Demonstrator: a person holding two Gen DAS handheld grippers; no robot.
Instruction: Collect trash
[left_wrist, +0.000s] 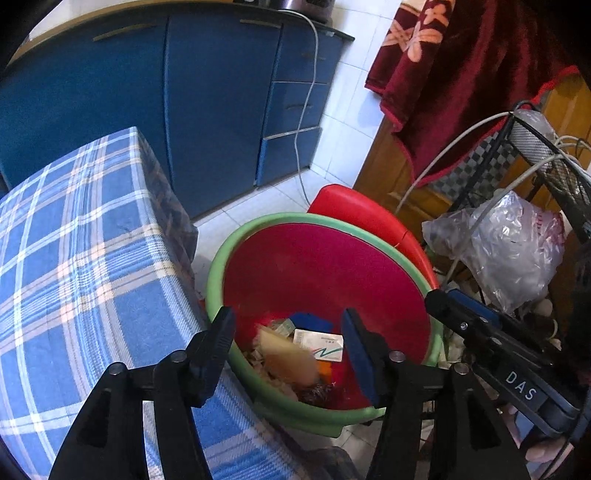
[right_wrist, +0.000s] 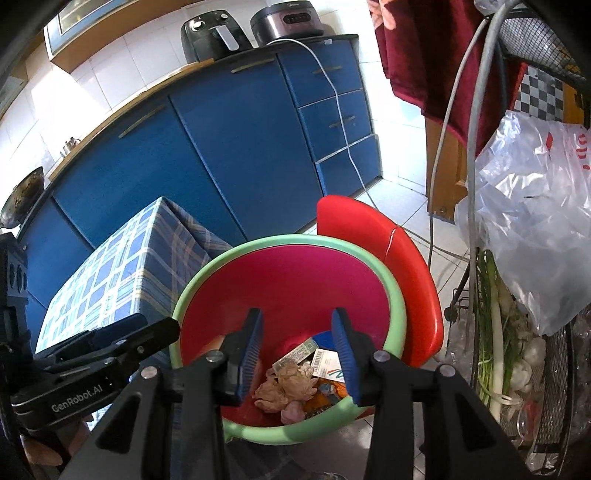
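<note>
A red bin with a green rim stands on the floor beside the table. Inside lies trash: a white carton, a blue piece, crumpled paper. A blurred tan piece is in the air over the bin, between my left gripper's open fingers. My left gripper is open and empty above the bin's near rim. My right gripper is open and empty over the bin. Each gripper shows at the edge of the other's view.
A table with a blue plaid cloth is left of the bin. A red stool stands behind it. A wire rack with plastic bags and vegetables is at right. Blue cabinets lie beyond.
</note>
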